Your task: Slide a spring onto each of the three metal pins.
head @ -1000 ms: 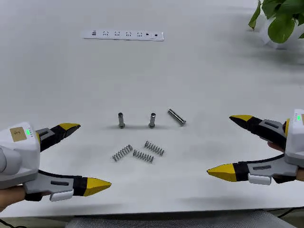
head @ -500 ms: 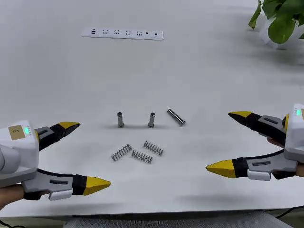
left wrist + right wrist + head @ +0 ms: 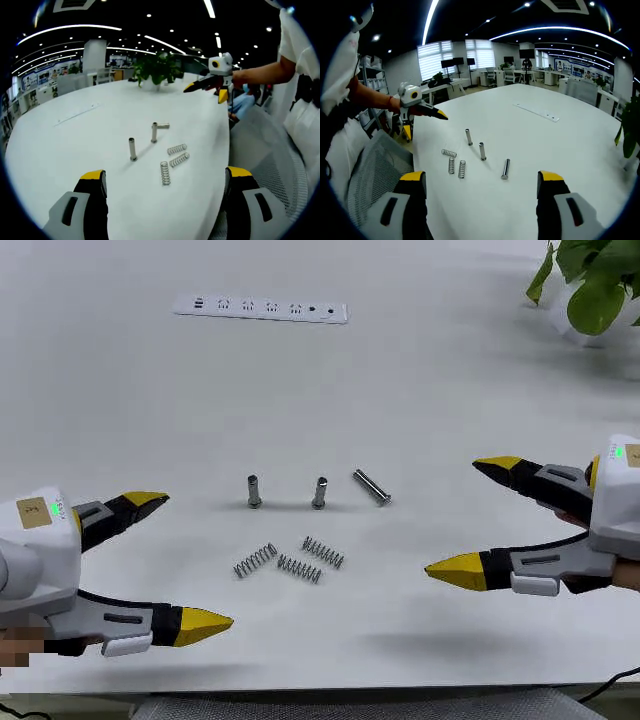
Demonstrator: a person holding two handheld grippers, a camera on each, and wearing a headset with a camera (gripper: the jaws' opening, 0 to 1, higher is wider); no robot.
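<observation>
so, in the head view the white table [image 3: 450, 390] carries everything. the first upright pin [image 3: 254, 491] and the second upright pin [image 3: 320, 491] stand side by side, and the lying pin [image 3: 371, 487] rests on its side just to their right. the springs [image 3: 299, 569], three of them, lie loose in a small cluster in front of the pins, touching none of them. the left claw [image 3: 190, 560] and the right claw [image 3: 455, 518] hover at either side, well apart from the parts, both spread wide and pinching nothing. a power strip [image 3: 260, 308] lies at the far side, and a plant [image 3: 590, 285] sits in the far right corner.

in the left gripper view its own jaws rise spread and empty. the pins and springs lie ahead on the table, and the right claw hangs spread beyond them.

in the right gripper view the jaws are likewise spread with nothing between them. two pins stand, one lies nearest, and the springs sit beside them.

as i judge it, nothing of the task is done: every pin is bare, so all three springs are left to fit.
</observation>
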